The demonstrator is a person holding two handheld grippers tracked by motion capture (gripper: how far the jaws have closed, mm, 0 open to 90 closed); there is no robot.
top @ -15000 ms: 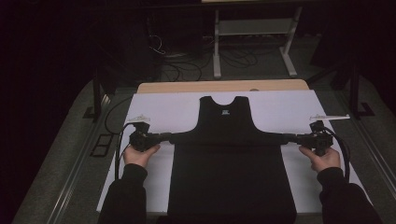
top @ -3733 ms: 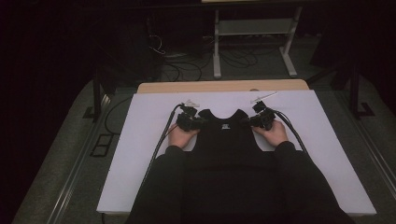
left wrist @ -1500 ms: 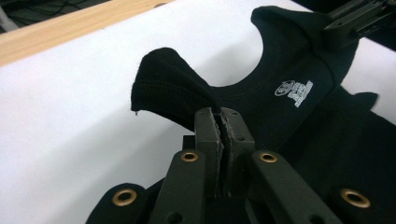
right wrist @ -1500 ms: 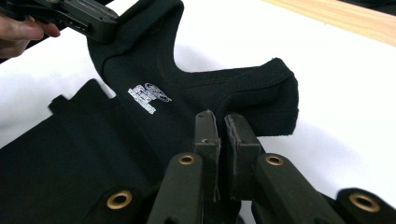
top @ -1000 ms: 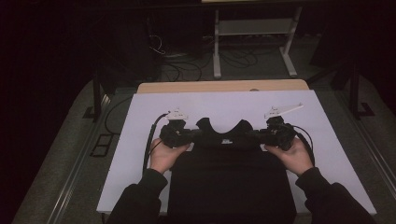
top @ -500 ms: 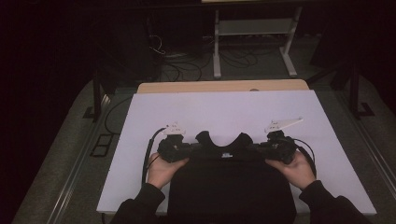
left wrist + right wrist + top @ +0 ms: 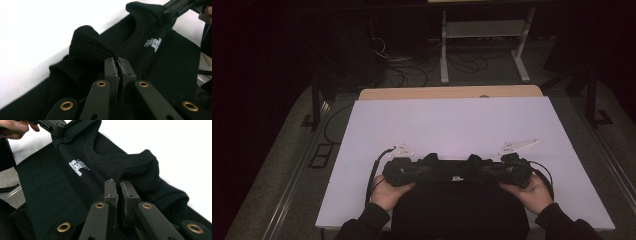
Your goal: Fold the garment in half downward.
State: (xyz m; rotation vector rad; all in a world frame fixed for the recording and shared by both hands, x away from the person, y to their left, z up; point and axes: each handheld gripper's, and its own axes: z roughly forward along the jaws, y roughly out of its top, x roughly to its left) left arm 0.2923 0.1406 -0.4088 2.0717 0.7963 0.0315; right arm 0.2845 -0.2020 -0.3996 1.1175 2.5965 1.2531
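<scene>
Stretching between both grippers (image 7: 412, 170) (image 7: 499, 171), black garment (image 7: 457, 200)

The black knitted sleeveless garment (image 7: 160, 72) carries one small pale printed mark (image 7: 153, 44) just below its round neckline, on the inside back. In the left gripper view it looks like a round emblem with a short block of lettering beside it; in the right gripper view the same mark (image 7: 78, 167) appears as a whitish-blue blotch. In the high view it is a tiny white fleck (image 7: 456, 178). Its letters are too small and blurred to read.
</scene>
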